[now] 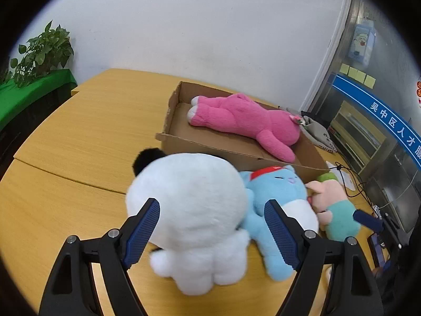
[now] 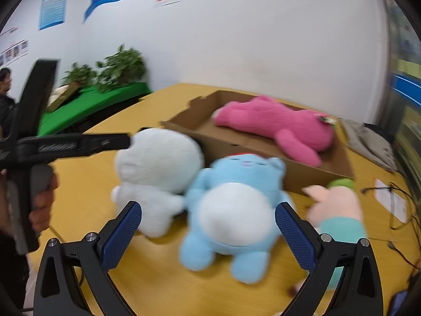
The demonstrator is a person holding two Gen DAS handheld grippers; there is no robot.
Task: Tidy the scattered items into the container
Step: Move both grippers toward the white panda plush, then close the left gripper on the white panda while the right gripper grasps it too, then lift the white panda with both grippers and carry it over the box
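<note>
A shallow cardboard box [image 1: 236, 155] [image 2: 252, 147] lies on the wooden table and holds a pink plush [image 1: 244, 118] [image 2: 279, 126]. In front of it lie a white plush with a black ear [image 1: 189, 200] [image 2: 158, 163], a blue plush [image 1: 273, 194] [image 2: 236, 210] and a small pink plush in a green top [image 1: 334, 205] [image 2: 339, 210]. My left gripper [image 1: 211, 233] is open, its fingers on either side of the white plush. My right gripper [image 2: 208, 234] is open, its fingers on either side of the blue plush. The right wrist view is blurred.
The left gripper's handle and the hand holding it [image 2: 39, 173] show at the left in the right wrist view. Cables and papers [image 1: 347, 179] lie right of the box. A grey bag [image 1: 318, 131] sits behind it. A green shelf with plants [image 1: 34, 79] stands at the left.
</note>
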